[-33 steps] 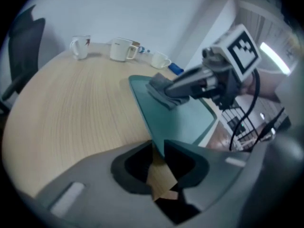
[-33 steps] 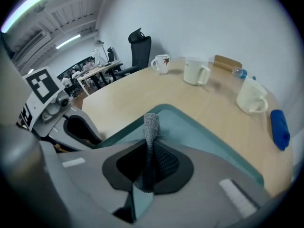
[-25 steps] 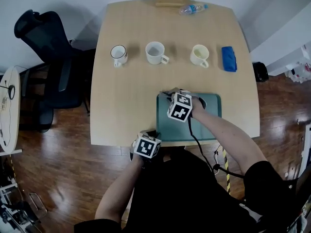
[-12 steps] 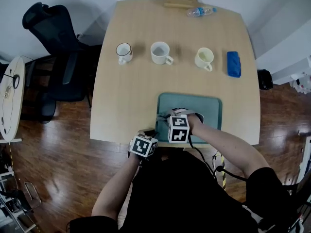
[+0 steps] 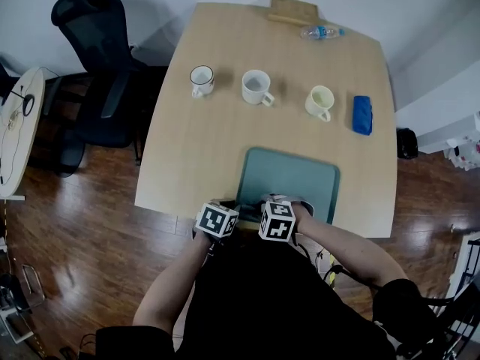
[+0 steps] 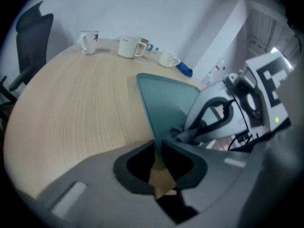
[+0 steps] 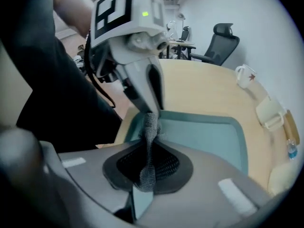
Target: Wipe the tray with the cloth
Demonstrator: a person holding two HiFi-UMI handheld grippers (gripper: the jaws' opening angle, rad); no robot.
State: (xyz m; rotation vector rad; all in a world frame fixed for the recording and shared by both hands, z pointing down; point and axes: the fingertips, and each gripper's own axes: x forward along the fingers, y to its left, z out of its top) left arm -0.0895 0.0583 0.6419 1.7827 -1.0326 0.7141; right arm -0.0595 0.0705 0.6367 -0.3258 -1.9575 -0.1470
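A teal tray (image 5: pixel 300 172) lies at the table's near edge. In the left gripper view its near left rim (image 6: pixel 151 122) runs between the jaws of my left gripper (image 6: pixel 156 152), which have just been closing and now pinch it. My left gripper (image 5: pixel 223 210) sits at that corner in the head view. My right gripper (image 7: pixel 148 148) is shut on a grey mesh cloth (image 7: pixel 150 127) that hangs onto the tray's near edge (image 7: pixel 199 120). In the head view the right gripper (image 5: pixel 279 205) is close beside the left one, and the cloth is mostly hidden under its cube.
Three mugs (image 5: pixel 202 79) (image 5: pixel 256 87) (image 5: pixel 320 101) stand in a row across the table's middle, with a blue folded thing (image 5: pixel 362 115) to their right. A water bottle (image 5: pixel 321 31) and a wooden block (image 5: pixel 292 10) are at the far edge. A black office chair (image 5: pixel 97 58) stands left.
My right gripper has drawn the cloth from the tray's far left part back to its near edge, next to the left gripper. The left gripper has stayed at the near left corner.
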